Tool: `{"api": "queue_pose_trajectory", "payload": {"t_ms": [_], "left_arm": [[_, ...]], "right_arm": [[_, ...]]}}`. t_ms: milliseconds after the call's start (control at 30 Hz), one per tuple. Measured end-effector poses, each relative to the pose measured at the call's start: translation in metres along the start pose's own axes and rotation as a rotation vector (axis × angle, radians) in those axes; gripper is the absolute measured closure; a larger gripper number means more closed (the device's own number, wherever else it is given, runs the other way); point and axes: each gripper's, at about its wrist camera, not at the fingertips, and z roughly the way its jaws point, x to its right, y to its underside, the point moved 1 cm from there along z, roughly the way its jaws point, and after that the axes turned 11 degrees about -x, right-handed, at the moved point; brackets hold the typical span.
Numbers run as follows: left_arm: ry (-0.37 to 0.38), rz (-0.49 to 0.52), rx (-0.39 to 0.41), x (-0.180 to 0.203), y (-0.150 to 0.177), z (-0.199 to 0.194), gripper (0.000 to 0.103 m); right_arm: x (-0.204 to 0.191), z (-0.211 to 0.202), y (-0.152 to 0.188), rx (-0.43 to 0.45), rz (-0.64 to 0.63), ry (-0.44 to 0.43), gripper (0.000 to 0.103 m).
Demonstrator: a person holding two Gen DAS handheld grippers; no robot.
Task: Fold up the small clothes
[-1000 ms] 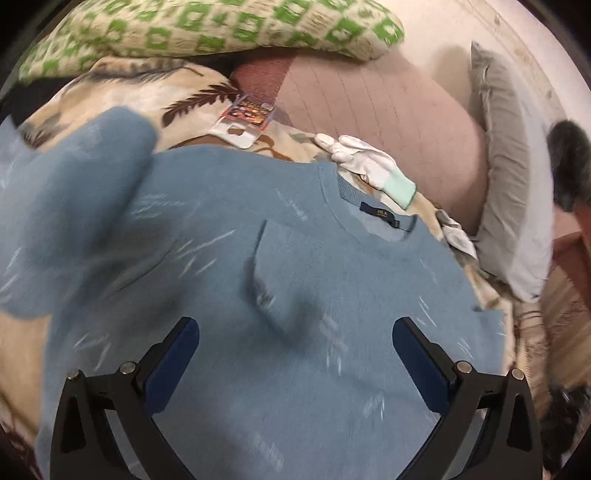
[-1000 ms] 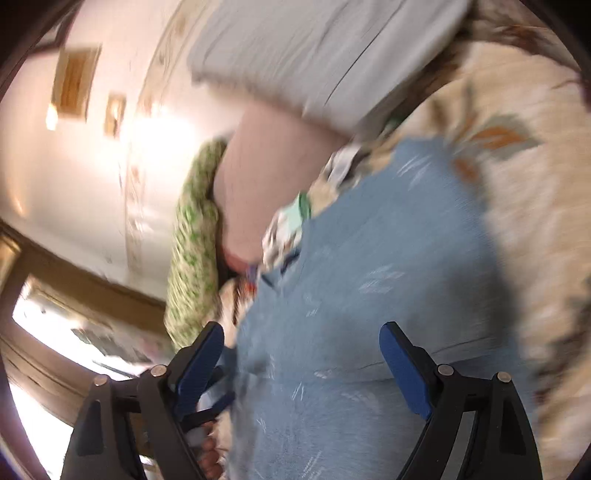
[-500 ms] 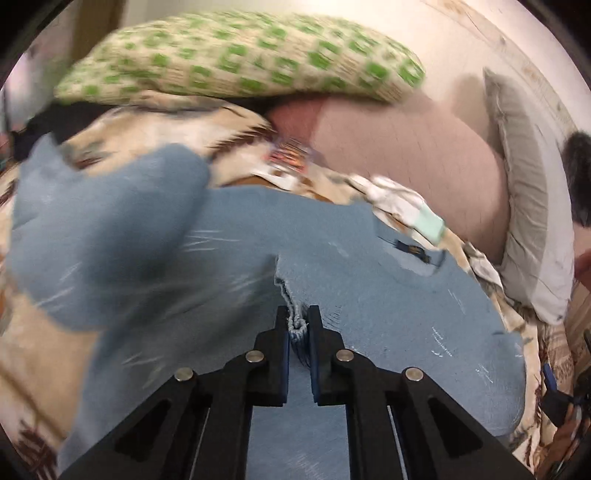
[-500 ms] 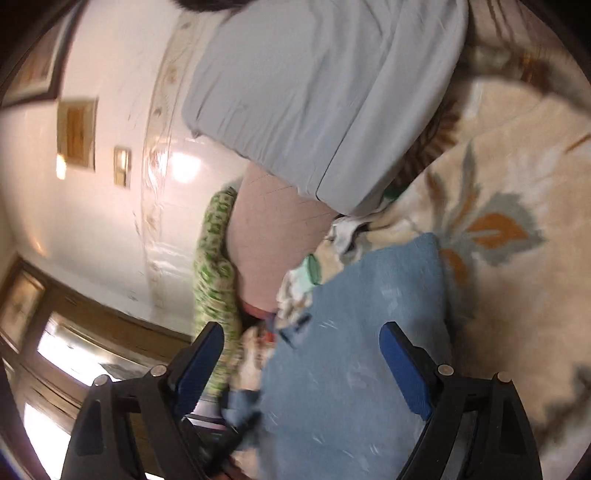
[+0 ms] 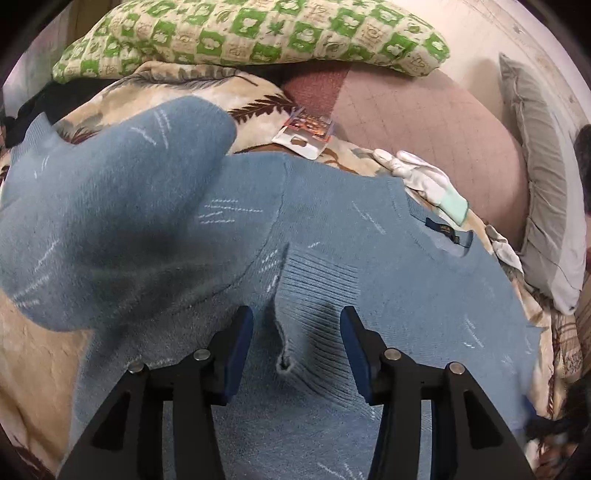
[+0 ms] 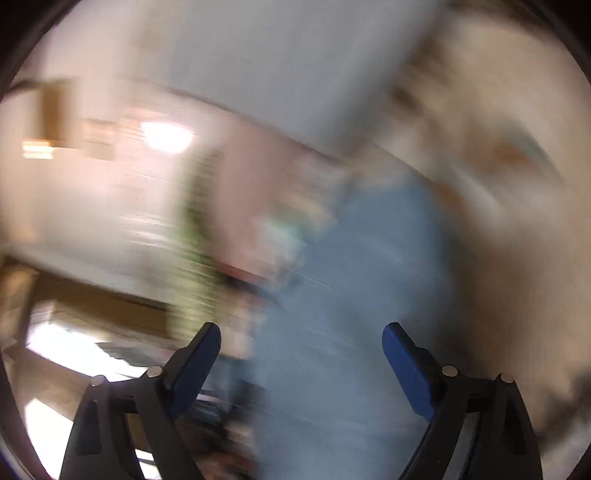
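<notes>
A small blue knit sweater (image 5: 388, 266) lies spread on the patterned bedspread, collar and dark label toward the right. One sleeve (image 5: 122, 206) is folded over at the left. A ribbed cuff (image 5: 314, 314) lies folded onto the body. My left gripper (image 5: 296, 338) hovers over that cuff; its jaws are opening and the blue pads stand apart from the fabric. In the blurred right wrist view my right gripper (image 6: 301, 354) is wide, its jaws closing slightly, with nothing pressed between them, above the sweater (image 6: 351, 295).
A green-and-cream checked pillow (image 5: 258, 33) and a pink cushion (image 5: 424, 129) lie behind the sweater. A grey pillow (image 5: 546, 206) stands at the right. A white glove (image 5: 424, 177) and a carded packet (image 5: 306, 129) lie near the collar. The bedspread (image 5: 33, 350) shows at left.
My left gripper pinched the cuff shut half a second ago and has now let it go, jaws parted. The right wrist view swung and blurred, with the sweater now nearer its jaws.
</notes>
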Motion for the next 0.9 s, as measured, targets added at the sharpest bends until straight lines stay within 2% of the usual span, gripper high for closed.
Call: {"api": "queue_pose_trajectory", "payload": {"t_ms": [33,67,100,133,167,200,233,267,300,333,400,433,533,633,667,733,767,800,833,900], "left_arm": [[0.017,0.004,-0.012,-0.001,-0.001,-0.006,0.049],[0.038,0.009,-0.004,-0.004,0.001,-0.017,0.045],[0.058,0.013,0.025,-0.010,0.002,-0.035,0.034],[0.066,0.011,0.047,-0.017,0.004,-0.046,0.024],[0.072,0.002,0.079,-0.029,0.008,-0.063,0.020],[0.074,-0.016,0.110,-0.042,0.013,-0.078,0.016],[0.078,-0.035,0.127,-0.056,0.017,-0.087,0.015],[0.083,-0.066,0.141,-0.075,0.021,-0.097,0.015],[0.086,-0.100,0.141,-0.093,0.023,-0.102,0.015],[0.096,-0.161,0.132,-0.119,0.023,-0.106,0.015],[0.126,-0.271,0.124,-0.166,0.020,-0.107,0.015],[0.133,-0.344,0.136,-0.196,0.017,-0.109,0.015],[0.155,-0.524,0.180,-0.275,0.000,-0.110,0.015],[0.274,-0.675,0.167,-0.340,-0.025,-0.098,0.015],[0.320,-0.693,0.159,-0.356,-0.036,-0.093,0.015],[0.356,-0.716,0.178,-0.375,-0.054,-0.091,0.015],[0.397,-0.705,0.208,-0.383,-0.067,-0.091,0.015],[0.407,-0.687,0.222,-0.386,-0.076,-0.091,0.015],[0.382,-0.668,0.223,-0.390,-0.088,-0.089,0.015],[0.342,-0.632,0.221,-0.394,-0.104,-0.082,0.015]], "right_arm": [[0.011,-0.004,0.007,0.041,0.006,-0.005,0.035],[0.006,-0.014,0.010,0.069,0.013,0.000,0.040],[-0.003,-0.023,0.013,0.078,0.007,0.009,0.027],[-0.018,-0.031,0.018,0.107,-0.036,0.024,0.019],[-0.035,-0.037,0.026,0.134,-0.101,0.032,0.012],[-0.048,-0.036,0.035,0.119,-0.161,0.014,0.012],[-0.054,-0.031,0.041,0.086,-0.205,-0.008,0.012],[-0.053,-0.018,0.046,0.047,-0.254,0.033,0.012],[-0.040,-0.001,0.043,0.002,-0.230,0.166,0.012],[-0.016,0.018,0.038,-0.066,-0.137,0.224,0.014],[-0.027,0.006,0.040,0.013,-0.118,0.211,0.015],[-0.042,0.004,0.043,0.019,-0.121,0.252,0.015],[-0.081,-0.006,0.069,0.089,-0.234,0.290,0.015],[-0.103,-0.004,0.104,0.130,-0.344,0.316,0.015],[-0.102,0.002,0.118,0.127,-0.351,0.315,0.015],[-0.095,0.020,0.136,0.081,-0.345,0.290,0.015],[-0.087,0.027,0.143,0.044,-0.333,0.276,0.015],[-0.079,0.033,0.148,0.017,-0.324,0.267,0.015],[-0.073,0.045,0.150,0.006,-0.322,0.273,0.015],[-0.068,0.047,0.156,0.054,-0.355,0.261,0.015]]}}
